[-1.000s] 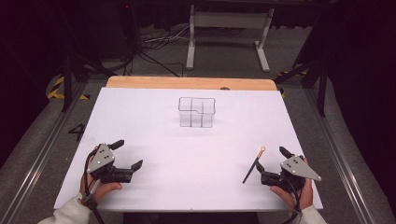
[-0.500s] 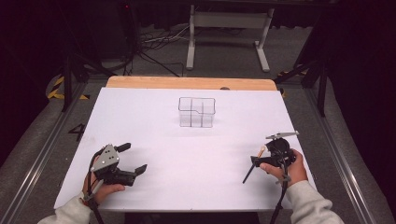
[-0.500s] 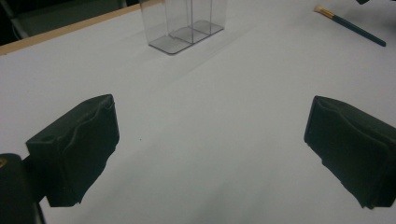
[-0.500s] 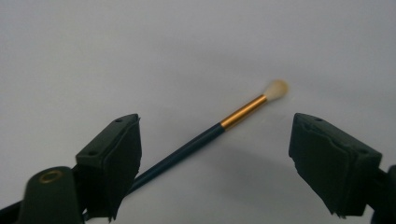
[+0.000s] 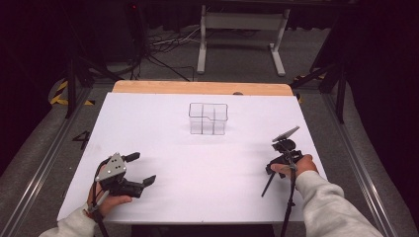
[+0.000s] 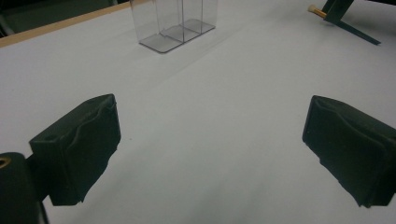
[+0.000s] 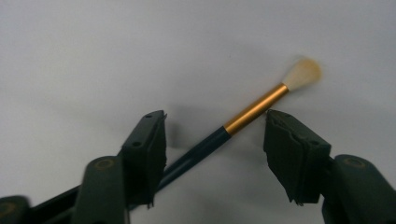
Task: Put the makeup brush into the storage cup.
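Note:
A thin brush [image 7: 254, 109] with a dark handle, gold ferrule and pale bristles lies on the white table at the right. My right gripper [image 7: 215, 123] points down over it, open, one jaw on each side of the handle and neither pressing it. From above, the right gripper [image 5: 279, 163] covers the brush's upper end and the handle [image 5: 267, 186] sticks out toward the front edge. My left gripper [image 5: 142, 168] rests low at the front left, open with nothing between its jaws [image 6: 212, 116]. A clear divided container [image 5: 208, 118] stands at the table's far middle.
The white sheet [image 5: 148, 123] covers the table, with a wooden edge [image 5: 197, 88] at the back. The left gripper view shows the clear container [image 6: 175, 21] ahead and the brush's bristle end [image 6: 312, 9] at far right. Metal rails run along both sides of the table.
My right gripper has swung forward and turned down over the brush, its jaws now on either side of the handle. The left gripper shifted slightly and stays open.

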`<action>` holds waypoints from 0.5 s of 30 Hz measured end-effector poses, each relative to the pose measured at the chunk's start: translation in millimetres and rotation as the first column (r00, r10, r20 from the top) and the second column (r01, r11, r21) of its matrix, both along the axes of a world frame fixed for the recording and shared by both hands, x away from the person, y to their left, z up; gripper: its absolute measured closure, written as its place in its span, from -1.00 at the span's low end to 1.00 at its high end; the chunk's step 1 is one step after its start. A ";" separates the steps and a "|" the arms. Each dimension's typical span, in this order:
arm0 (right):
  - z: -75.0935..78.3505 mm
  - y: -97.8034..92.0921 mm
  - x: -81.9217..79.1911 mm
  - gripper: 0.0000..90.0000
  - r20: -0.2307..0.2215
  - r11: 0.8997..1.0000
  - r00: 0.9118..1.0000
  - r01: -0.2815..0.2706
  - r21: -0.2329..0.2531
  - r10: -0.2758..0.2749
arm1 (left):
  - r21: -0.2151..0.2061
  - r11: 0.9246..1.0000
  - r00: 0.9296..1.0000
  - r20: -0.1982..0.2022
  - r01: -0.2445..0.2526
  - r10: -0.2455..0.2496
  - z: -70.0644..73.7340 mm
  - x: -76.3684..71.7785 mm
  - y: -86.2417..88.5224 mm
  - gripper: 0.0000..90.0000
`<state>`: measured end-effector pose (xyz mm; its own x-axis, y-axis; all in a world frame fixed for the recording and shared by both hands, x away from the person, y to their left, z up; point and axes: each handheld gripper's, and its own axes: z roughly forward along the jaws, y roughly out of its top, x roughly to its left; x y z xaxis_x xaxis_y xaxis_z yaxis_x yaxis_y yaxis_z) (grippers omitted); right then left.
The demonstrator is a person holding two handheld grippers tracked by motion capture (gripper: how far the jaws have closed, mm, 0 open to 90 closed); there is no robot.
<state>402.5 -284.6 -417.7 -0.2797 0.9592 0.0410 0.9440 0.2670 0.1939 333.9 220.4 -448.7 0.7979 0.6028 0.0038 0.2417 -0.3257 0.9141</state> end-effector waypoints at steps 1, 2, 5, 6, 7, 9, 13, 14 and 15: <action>-0.2 2.9 0.6 0.23 0.002 0.998 0.999 -0.032 -0.058 0.032 | 0.011 1.000 1.000 -0.004 -0.003 0.003 -0.7 0.7 -0.5 -0.89; -0.2 2.9 0.6 0.23 0.002 0.998 0.999 -0.032 -0.058 0.032 | 0.011 1.000 1.000 -0.004 -0.003 0.003 -0.7 0.7 -0.5 -0.89; 1.5 -4.7 -0.3 0.73 0.010 0.998 1.000 -0.029 -0.052 0.030 | 0.006 1.000 1.000 -0.003 0.005 -0.005 -0.5 0.1 -0.6 -0.89; 1.3 -5.6 -0.7 0.78 0.011 0.998 0.999 -0.033 -0.051 0.033 | 0.003 1.000 1.000 -0.005 0.005 -0.005 -0.4 0.2 -0.7 -0.89; 0.9 -6.6 -1.2 0.81 0.015 0.998 0.999 -0.034 -0.046 0.035 | 0.004 1.000 1.000 -0.005 0.003 -0.003 -0.5 0.3 -0.7 -0.89; 1.0 -8.0 -1.8 0.87 0.018 0.998 0.999 -0.046 -0.038 0.047 | 0.007 1.000 1.000 -0.014 0.000 0.000 -1.7 0.9 -1.4 -0.89; 1.1 -6.4 -3.3 0.88 0.031 0.994 0.995 -0.096 -0.059 0.098 | 0.001 1.000 1.000 0.000 -0.006 0.006 -0.4 0.4 0.6 -0.89; 1.4 -6.7 -4.5 0.88 0.043 0.992 0.993 -0.110 -0.057 0.113 | -0.008 1.000 1.000 -0.002 -0.009 0.009 -0.2 0.5 1.4 -0.89; 2.7 -7.0 -6.8 0.88 0.060 0.992 0.990 -0.124 -0.039 0.126 | -0.008 1.000 1.000 0.000 -0.009 0.009 -0.2 0.9 2.4 -0.89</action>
<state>395.7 -291.6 -415.0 -0.3984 0.9171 -0.0130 0.8891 0.3896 0.2402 334.8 222.7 -448.9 0.7922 0.6102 -0.0014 0.2448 -0.3158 0.9167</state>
